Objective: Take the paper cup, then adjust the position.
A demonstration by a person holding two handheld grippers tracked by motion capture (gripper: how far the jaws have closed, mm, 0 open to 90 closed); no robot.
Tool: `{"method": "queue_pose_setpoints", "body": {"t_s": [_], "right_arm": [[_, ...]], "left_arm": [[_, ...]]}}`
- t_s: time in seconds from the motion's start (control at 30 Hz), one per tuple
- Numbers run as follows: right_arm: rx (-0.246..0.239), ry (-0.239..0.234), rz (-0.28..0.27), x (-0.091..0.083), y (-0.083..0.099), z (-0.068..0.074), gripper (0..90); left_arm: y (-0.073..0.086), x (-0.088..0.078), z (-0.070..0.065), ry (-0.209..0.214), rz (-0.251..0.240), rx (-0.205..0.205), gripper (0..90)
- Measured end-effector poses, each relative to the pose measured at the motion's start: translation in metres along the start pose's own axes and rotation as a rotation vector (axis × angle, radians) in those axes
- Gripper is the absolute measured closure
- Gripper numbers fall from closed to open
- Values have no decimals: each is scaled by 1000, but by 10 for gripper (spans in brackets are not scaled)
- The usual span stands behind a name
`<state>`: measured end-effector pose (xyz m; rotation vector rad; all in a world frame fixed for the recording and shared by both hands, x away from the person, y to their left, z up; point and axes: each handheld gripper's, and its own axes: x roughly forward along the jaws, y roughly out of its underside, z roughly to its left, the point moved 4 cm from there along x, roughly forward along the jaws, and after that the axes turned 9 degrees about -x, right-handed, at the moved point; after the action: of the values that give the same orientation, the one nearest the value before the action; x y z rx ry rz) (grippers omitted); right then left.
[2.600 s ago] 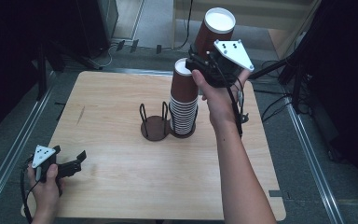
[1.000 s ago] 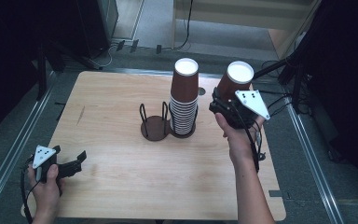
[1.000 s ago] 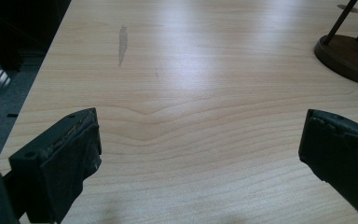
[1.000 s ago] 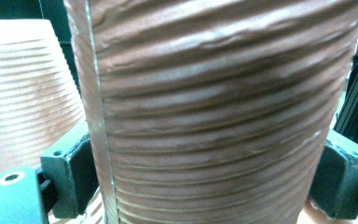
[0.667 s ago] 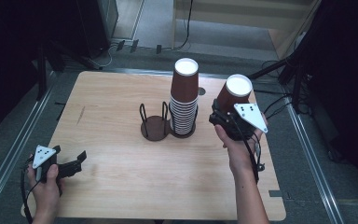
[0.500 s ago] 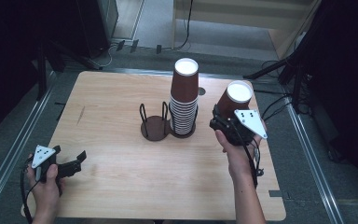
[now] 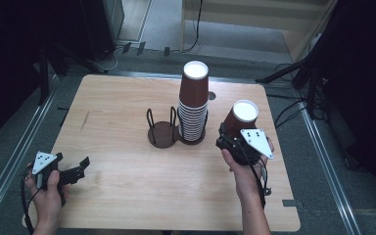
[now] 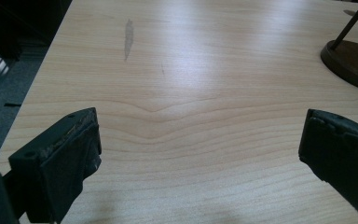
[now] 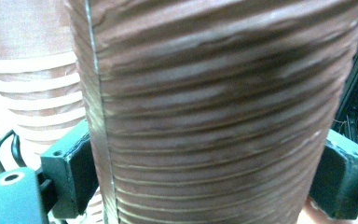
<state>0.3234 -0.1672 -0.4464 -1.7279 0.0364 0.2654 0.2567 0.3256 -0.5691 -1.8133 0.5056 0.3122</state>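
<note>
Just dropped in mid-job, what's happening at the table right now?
A person is working with a tool in each hand. The right tool is clamped on a single brown paper cup, held upside down just right of the tall cup stack on the wooden table. An empty wire cup holder stands left of the stack. The left tool rests open near the table's near-left corner, holding nothing.

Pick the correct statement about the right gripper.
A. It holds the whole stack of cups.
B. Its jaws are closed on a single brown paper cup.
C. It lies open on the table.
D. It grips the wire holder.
B: the right gripper clamps one brown paper cup by its ribbed wall, apart from the stack of cups.
</note>
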Motion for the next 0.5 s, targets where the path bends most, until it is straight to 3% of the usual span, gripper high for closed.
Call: {"method": "queue_pose_setpoints", "body": {"t_s": [0.2, 0.27, 0.43, 0.5], "right_arm": [[-8, -9, 34, 0, 20, 6, 108], [-12, -10, 39, -1, 24, 6, 108], [-5, -11, 51, -3, 34, 7, 108], [-2, -13, 59, -2, 38, 9, 108]], "left_arm": [[-14, -1, -16, 21, -74, 17, 0], [-18, 0, -23, 29, -72, 50, 0], [-28, 1, -48, 124, -68, 84, 0], [-29, 3, -57, 130, -51, 111, 0]]}}
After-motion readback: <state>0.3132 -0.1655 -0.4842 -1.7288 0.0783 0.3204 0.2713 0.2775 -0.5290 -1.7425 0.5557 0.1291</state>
